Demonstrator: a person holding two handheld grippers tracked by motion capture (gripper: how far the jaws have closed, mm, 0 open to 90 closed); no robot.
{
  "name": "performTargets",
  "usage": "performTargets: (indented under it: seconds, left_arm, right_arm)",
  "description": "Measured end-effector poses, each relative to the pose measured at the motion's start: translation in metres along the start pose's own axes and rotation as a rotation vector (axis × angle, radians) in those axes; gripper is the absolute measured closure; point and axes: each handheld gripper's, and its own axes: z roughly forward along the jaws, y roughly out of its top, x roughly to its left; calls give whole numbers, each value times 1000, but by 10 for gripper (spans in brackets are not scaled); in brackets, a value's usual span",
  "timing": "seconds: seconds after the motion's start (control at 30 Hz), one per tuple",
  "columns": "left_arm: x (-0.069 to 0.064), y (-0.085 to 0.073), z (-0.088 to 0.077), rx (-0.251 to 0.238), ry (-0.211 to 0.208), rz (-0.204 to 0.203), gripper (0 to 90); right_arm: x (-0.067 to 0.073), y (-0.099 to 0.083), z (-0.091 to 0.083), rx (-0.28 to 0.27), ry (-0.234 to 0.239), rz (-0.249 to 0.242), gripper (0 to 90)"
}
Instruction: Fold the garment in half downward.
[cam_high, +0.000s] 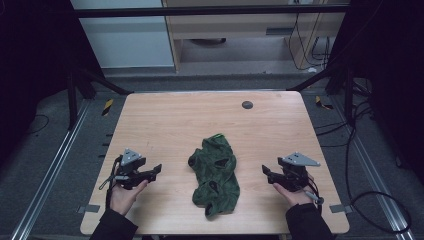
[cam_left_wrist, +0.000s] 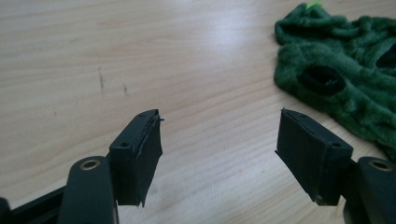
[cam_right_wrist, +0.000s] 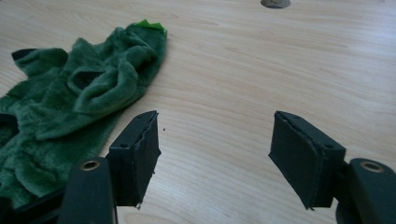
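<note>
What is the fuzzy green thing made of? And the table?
The green garment looks like soft plush or fleece: its surface is fluffy and matte, and it lies in floppy folds. The table looks like light wood or wood-look laminate, with grain lines and a slight sheen.

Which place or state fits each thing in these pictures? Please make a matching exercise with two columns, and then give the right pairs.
Things:
1. green fleece garment
2. left gripper
3. right gripper
4. round dark disc

Places or states:
A. set in the table near its far edge
B. open, at the garment's left in the high view
C. crumpled in the middle of the table
D. open, at the garment's right in the high view

Pairs: 1-C, 2-B, 3-D, 4-A
</note>
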Motion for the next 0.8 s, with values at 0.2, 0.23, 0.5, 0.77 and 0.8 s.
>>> performTargets:
  seconds: [0.2,0.23,0.5,0.77,0.8]
  left_arm:
    - [-4,15,3,-20,7,32,300]
    - [-4,17,4,-23,1,29,300]
    - [-9,35,15,-36,-13,32,301]
    - [-15,48,30,-37,-34,40,305]
    - [-15,48,30,-37,-34,40,304]
  right_arm:
    - [7,11,2,3,35,-8,337]
    - [7,12,3,5,40,-15,345]
    - [16,28,14,16,76,-45,383]
    - [26,43,28,13,101,-56,385]
    - [27,44,29,13,99,-58,385]
